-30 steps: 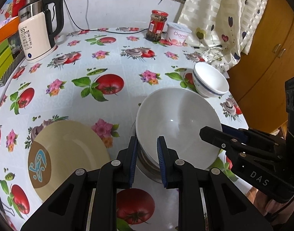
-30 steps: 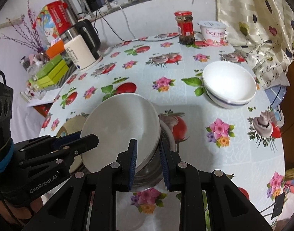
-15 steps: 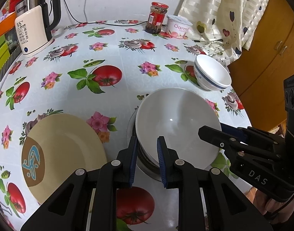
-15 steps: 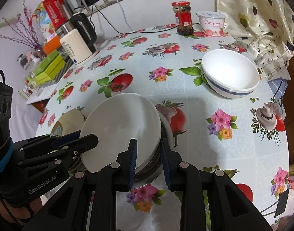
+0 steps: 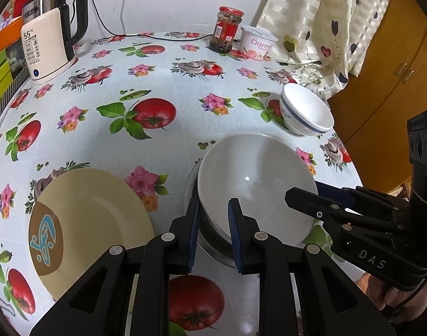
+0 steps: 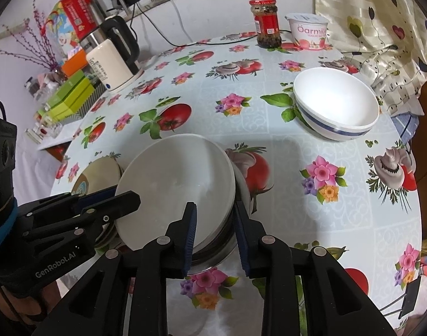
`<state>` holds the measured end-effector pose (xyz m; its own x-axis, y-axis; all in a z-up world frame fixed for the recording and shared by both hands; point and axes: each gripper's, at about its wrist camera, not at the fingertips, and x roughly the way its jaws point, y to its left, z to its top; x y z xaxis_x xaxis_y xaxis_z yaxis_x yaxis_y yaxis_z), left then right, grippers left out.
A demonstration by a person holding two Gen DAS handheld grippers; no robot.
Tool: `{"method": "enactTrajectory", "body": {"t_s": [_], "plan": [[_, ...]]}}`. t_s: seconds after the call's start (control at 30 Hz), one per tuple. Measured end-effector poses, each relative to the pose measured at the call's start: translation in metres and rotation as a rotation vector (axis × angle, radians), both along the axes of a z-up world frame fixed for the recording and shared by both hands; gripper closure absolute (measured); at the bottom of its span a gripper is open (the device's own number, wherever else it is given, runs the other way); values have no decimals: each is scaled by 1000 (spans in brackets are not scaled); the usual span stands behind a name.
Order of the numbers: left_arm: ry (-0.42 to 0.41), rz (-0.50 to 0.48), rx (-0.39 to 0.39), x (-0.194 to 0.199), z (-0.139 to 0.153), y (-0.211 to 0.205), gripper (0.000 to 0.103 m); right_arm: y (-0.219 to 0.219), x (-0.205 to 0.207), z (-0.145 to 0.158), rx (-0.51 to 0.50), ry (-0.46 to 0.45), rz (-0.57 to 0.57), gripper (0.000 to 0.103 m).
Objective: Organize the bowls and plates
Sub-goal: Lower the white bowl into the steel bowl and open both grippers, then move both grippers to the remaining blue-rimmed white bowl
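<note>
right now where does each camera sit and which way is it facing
Left wrist: on the left gripper, facing across the table at the big white bowl it clamps; right gripper shows.
Right wrist: on the right gripper, clamping the same bowl's opposite rim; left gripper at lower left.
Shared: bowl, blue-banded bowl, kettle.

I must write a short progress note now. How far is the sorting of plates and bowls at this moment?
Partly done. A large white bowl already sits in a metal bowl. In hand: the left claw and the right claw each straddle one side of this stack's rim. Left: the beige plate and the blue-striped bowl lie apart on the table.
</note>
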<state>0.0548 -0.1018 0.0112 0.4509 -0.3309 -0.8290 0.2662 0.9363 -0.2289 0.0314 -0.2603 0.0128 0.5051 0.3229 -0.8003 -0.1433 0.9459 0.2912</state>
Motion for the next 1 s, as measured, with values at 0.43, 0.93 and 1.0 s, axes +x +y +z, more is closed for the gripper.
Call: {"method": "enactTrajectory", "body": {"t_s": [0.43,0.93,1.0], "plan": [[-56,13,-22,-1,17,5,81,-6,-4,16,-12,-52,-6,72],[-83,-8,-21,3,27,-3,81,-10,-5,27,-8,-85,-10,72],[-87,-14,-18,4,28,-5,81,-13,-4,27,-6,-87,-13,72]]}}
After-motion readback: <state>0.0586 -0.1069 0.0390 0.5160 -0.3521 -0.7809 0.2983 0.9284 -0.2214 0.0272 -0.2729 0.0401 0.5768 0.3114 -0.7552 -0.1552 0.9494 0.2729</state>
